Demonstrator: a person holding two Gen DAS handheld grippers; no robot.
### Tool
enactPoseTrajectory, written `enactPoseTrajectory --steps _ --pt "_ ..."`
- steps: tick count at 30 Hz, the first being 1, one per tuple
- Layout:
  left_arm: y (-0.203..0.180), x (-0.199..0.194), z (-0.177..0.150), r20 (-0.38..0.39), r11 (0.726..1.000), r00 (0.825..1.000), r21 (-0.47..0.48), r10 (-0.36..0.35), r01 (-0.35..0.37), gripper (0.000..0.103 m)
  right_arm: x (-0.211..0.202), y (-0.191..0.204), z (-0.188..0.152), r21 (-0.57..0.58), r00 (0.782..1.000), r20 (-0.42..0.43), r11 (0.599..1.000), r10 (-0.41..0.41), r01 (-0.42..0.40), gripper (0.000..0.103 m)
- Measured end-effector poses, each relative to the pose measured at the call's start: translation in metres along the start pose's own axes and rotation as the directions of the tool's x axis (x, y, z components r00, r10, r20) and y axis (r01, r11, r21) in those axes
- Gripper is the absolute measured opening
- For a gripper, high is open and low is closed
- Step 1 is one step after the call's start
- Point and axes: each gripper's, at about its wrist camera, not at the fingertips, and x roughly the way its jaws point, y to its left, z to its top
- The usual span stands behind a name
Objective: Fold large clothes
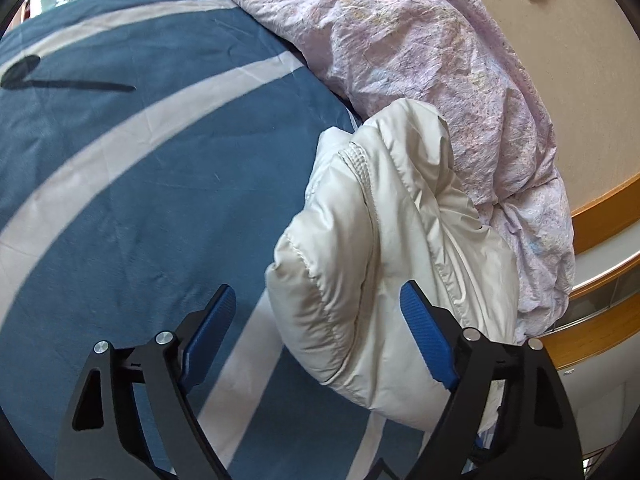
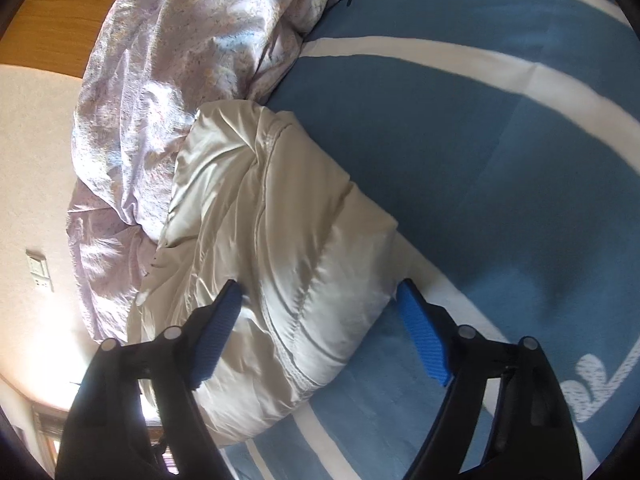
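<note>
The cream puffer jacket (image 2: 272, 248) is lying bundled on the blue striped bedspread (image 2: 480, 140), lilac duvet (image 2: 180, 60) at ten o'clock. Right gripper (image 2: 320, 312) and left gripper (image 1: 318, 320) are straddling it open-jawed, apparently preparing a grab.

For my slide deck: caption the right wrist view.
Open right gripper straddling the end of a bundled cream puffer jacket on a blue-and-white striped bedsheet, beside a crumpled lilac quilt.
</note>
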Motion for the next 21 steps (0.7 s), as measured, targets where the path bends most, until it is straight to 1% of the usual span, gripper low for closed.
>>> enactPoseTrajectory --steps 6,7,9,10,11,12,13,14,15,17,18,21 --pt "-0.001 0.008 0.0 0.004 0.999 0.999 -0.033 -0.036 0.036 0.076 0.005 0.001 -0.001 -0.002 0.999 0.003 0.999 0.048 -0.048 0.075" --pt "-0.002 0.01 0.0 0.006 0.998 0.999 -0.037 -0.041 0.041 0.075 0.005 0.001 -0.001 -0.001 0.998 0.006 0.999 0.055 -0.055 0.073" --pt "-0.003 0.013 0.0 0.011 0.997 0.998 -0.046 -0.056 0.056 0.068 0.006 0.0 -0.001 0.002 0.998 0.014 0.998 0.061 -0.061 0.068" --pt "-0.004 0.014 0.0 0.014 0.997 0.998 -0.048 -0.059 0.06 0.067 0.007 0.0 0.0 0.003 0.998 0.018 0.998 0.062 -0.062 0.061" --pt "-0.004 0.015 0.0 0.022 0.997 0.998 -0.053 -0.06 0.061 0.063 0.007 0.0 0.0 0.002 0.998 0.024 0.998 0.061 -0.061 0.054" --pt "-0.005 0.015 0.0 0.028 0.996 0.998 -0.059 -0.064 0.065 0.058 0.007 0.0 -0.001 -0.002 0.998 0.029 0.998 0.063 -0.063 0.051" --pt "-0.005 0.014 0.0 0.039 0.995 0.997 -0.064 -0.071 0.073 0.055 0.006 0.0 -0.002 -0.008 0.997 0.035 0.998 0.066 -0.066 0.043" --pt "-0.006 0.013 0.0 0.045 0.995 0.996 -0.066 -0.077 0.08 0.047 0.004 0.002 -0.003 -0.017 0.996 0.043 0.997 0.073 -0.072 0.036" --pt "-0.006 0.011 0.001 0.05 0.994 0.995 -0.065 -0.086 0.089 0.038 0.002 0.003 -0.003 -0.025 0.995 0.049 0.996 0.081 -0.08 0.033" --pt "-0.008 0.006 0.002 0.059 0.991 0.992 -0.061 -0.114 0.118 0.028 -0.003 0.009 -0.004 -0.052 0.994 0.064 0.995 0.091 -0.088 0.027" --pt "-0.009 0.004 0.003 0.06 0.99 0.99 -0.057 -0.125 0.128 0.025 -0.006 0.012 -0.005 -0.064 0.993 0.073 0.994 0.095 -0.09 0.026" --pt "-0.014 -0.006 0.007 0.07 0.988 0.987 -0.04 -0.145 0.148 0.021 -0.016 0.023 -0.009 -0.107 0.99 0.092 0.99 0.106 -0.096 0.023"
